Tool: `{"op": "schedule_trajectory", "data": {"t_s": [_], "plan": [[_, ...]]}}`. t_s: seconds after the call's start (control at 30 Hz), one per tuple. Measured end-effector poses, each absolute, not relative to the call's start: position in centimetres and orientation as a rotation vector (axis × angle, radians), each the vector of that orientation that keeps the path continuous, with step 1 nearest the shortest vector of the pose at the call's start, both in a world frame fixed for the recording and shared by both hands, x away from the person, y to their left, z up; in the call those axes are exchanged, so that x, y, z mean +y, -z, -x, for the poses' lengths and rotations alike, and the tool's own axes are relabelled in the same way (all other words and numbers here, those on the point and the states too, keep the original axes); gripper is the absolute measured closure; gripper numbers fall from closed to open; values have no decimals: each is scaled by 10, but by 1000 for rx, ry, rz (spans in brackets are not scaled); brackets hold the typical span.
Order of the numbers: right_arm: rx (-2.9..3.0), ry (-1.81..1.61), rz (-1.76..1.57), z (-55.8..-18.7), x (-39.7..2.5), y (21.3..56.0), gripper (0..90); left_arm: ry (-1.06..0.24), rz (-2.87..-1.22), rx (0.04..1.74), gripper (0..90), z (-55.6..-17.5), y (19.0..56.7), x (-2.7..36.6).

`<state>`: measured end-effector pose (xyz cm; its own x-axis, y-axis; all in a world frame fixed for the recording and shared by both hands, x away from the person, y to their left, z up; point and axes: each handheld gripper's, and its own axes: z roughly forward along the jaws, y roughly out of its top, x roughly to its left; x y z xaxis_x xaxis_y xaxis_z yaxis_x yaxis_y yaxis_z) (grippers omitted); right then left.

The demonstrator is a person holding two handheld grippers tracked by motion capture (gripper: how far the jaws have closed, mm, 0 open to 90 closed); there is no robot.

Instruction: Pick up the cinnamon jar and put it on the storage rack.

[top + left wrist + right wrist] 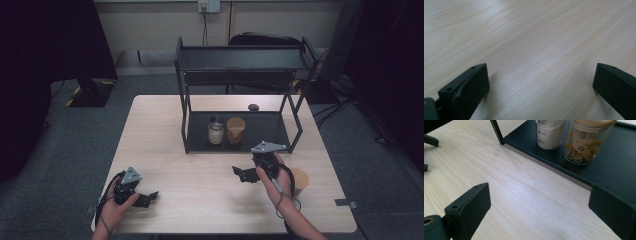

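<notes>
The pasta jar (587, 141) stands upright on the bottom shelf of the black rack (272, 131), touching a jar of white powder (550, 132) beside it. The right claw (248, 173) hangs wide open and empty just before the rack, over the worktop (200, 175). The left claw (145, 198) rests wide open, empty, well apart. Reaching in, a jaw may nudge the powder jar or catch the rack's frame.

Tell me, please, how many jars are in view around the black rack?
3: a white-powder jar and a pasta jar stand side by side on the rack's bottom shelf; a wooden-lidded jar stands on the table beside the right gripper, partly hidden.
</notes>
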<state>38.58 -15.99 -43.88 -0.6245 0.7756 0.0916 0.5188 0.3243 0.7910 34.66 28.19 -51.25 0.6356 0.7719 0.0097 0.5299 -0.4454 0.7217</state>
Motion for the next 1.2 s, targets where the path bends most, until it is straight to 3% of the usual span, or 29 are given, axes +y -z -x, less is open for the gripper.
{"op": "schedule_trajectory", "data": {"t_s": [1.2], "plan": [[2232, -1156, -1180, -367, -222, 440, 31, -443, -2154, 1011, 1, -347, 513, 282]]}}
